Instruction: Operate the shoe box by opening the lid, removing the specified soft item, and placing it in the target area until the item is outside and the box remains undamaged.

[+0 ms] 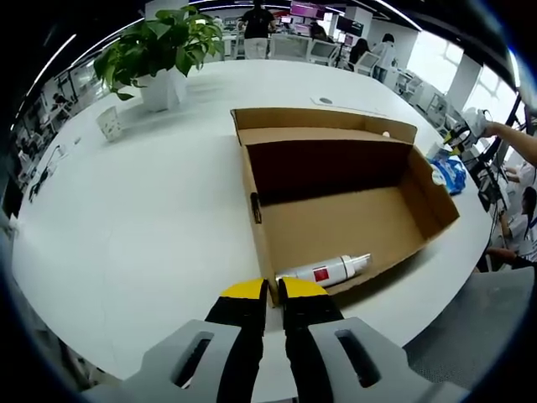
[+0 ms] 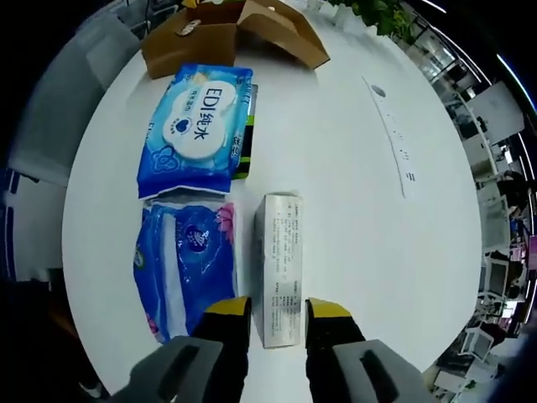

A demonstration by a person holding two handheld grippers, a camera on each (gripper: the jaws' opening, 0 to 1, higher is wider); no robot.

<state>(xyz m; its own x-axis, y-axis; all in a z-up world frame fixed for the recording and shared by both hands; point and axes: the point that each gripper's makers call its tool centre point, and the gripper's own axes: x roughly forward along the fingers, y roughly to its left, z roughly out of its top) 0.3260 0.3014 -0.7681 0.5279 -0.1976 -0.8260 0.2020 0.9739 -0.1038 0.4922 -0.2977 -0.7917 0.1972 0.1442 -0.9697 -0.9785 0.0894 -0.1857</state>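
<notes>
White, round desk [image 1: 126,243] in an open office: that was the surface we worked on, with other desks and people standing far behind.

Left gripper [image 1: 268,294]: we noted its yellow-tipped jaws nearly together, with the near corner wall of the shoe box [image 1: 336,189] in the thin slot between them; whether they pinched the cardboard or merely flanked it, we could not tell. The box lay open just ahead, its lid folded back at the far side. Inside, against the near wall and just right of the gripper, lay a white bottle [image 1: 325,269] on its side, nozzle pointing right.

Right gripper [image 2: 278,312]: jaws apart, straddling the near end of a white carton [image 2: 279,269] lying on the desk. The carton's long axis ran straight away from the gripper, in line with the jaws. We judged this arm the nearer one for any grasp there.

Just left of the carton lay a blue soft pack [image 2: 183,264], and beyond it a second blue wipes pack [image 2: 197,126] reaching toward the box. These soft items were already outside.

A potted plant [image 1: 159,50] stood at the far desk edge.
</notes>
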